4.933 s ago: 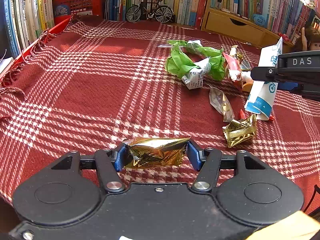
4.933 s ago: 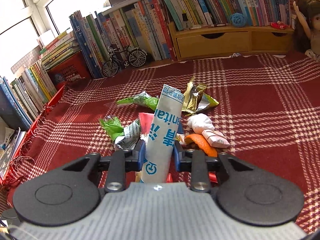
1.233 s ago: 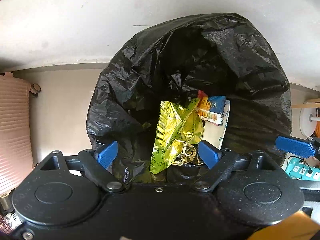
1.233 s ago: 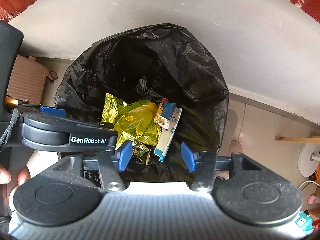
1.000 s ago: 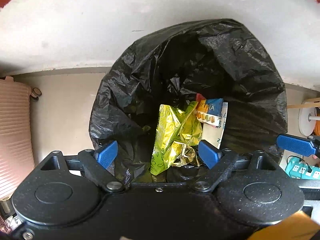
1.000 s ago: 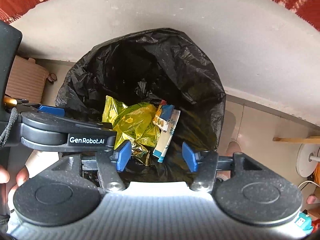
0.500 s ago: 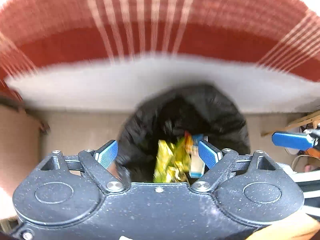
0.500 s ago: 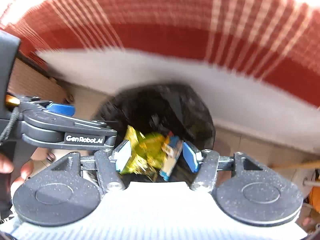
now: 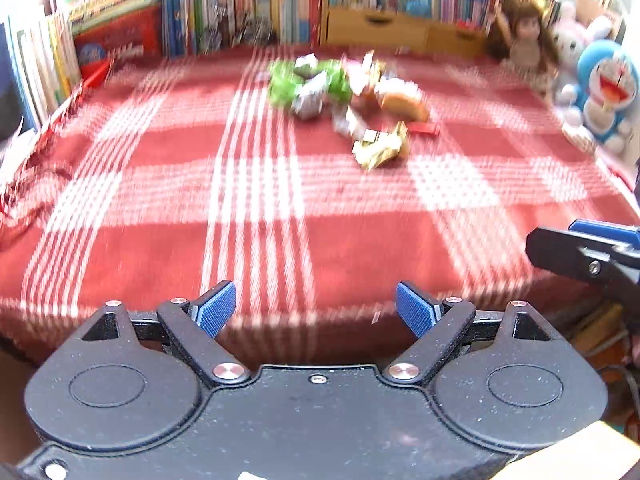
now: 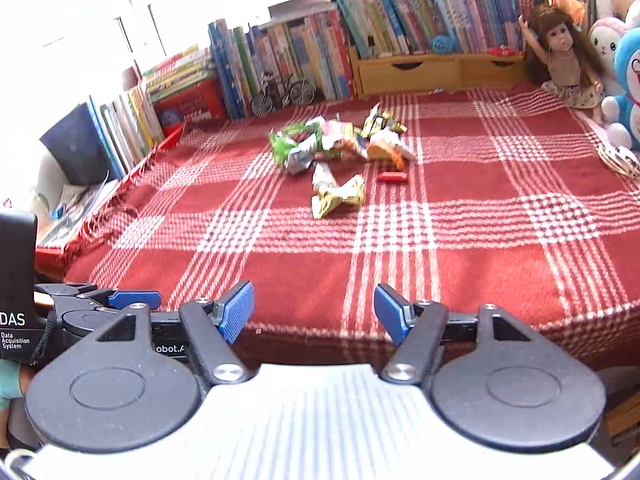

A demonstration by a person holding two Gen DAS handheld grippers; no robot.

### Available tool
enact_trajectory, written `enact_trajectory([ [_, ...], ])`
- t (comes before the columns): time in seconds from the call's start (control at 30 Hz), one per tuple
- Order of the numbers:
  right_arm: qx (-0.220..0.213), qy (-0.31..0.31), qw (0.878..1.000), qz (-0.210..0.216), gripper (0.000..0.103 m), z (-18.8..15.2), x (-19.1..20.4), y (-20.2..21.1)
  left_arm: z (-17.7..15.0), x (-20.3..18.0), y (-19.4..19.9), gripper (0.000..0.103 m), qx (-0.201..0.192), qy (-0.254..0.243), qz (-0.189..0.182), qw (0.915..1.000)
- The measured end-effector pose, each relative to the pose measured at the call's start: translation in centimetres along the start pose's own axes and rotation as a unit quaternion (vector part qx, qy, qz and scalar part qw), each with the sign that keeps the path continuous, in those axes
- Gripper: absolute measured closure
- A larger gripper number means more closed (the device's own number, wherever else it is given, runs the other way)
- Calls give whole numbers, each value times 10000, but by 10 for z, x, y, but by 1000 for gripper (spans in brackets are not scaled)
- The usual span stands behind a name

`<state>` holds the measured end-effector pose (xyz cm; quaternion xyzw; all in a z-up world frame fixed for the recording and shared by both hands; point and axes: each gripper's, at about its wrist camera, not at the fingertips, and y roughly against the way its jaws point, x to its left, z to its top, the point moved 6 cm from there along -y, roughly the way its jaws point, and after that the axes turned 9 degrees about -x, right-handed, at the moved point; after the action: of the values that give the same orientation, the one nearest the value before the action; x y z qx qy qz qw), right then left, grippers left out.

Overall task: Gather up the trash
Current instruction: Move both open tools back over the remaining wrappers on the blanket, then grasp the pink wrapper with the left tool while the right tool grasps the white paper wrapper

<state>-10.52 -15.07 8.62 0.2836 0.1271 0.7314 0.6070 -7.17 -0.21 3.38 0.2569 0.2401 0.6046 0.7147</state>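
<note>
Claws first, since they sit nearest my cameras: my left claw (image 9: 316, 308) stands wide open with nothing between its blue pads, hanging over the near edge of the bench (image 9: 168, 216), which is covered by a red and white checked cloth. My right claw (image 10: 314, 312) is open too and empty; its jaws have just been opening wider, with nothing between them. In the right wrist view I see the left claw's blue tip low at the left edge, and in the left wrist view the right claw's arm juts in from the right.

Beyond the claws, a broad stretch of cloth lies bare. Farther on, toward the middle of the bench, the trash is gathered. Closest to me is a crumpled gold wrapper (image 10: 338, 196), with a small red piece (image 10: 393, 177) just beside it to the right. Behind those sits a heap: a green wrapper (image 10: 286, 142) on the left, touching pale and orange scraps (image 10: 386, 148) on the right. The left wrist view is smeared by motion, so I cannot tell finer detail there.

At the far edge stand rows of books (image 10: 304, 52), a toy bicycle (image 10: 282, 90), wooden drawers (image 10: 408, 70), and a doll (image 10: 564, 56) beside plush toys at the right.
</note>
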Motion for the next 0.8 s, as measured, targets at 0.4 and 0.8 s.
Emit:
enact_trajectory([
  [0.4, -791, -409, 9929, -784, 23, 71, -74, -49, 89, -31, -76, 15, -512, 100, 127, 9986],
  [0.8, -395, -169, 9969, -662, 22, 109, -131, -136, 149, -14, -152, 13, -756, 393, 421, 9955],
])
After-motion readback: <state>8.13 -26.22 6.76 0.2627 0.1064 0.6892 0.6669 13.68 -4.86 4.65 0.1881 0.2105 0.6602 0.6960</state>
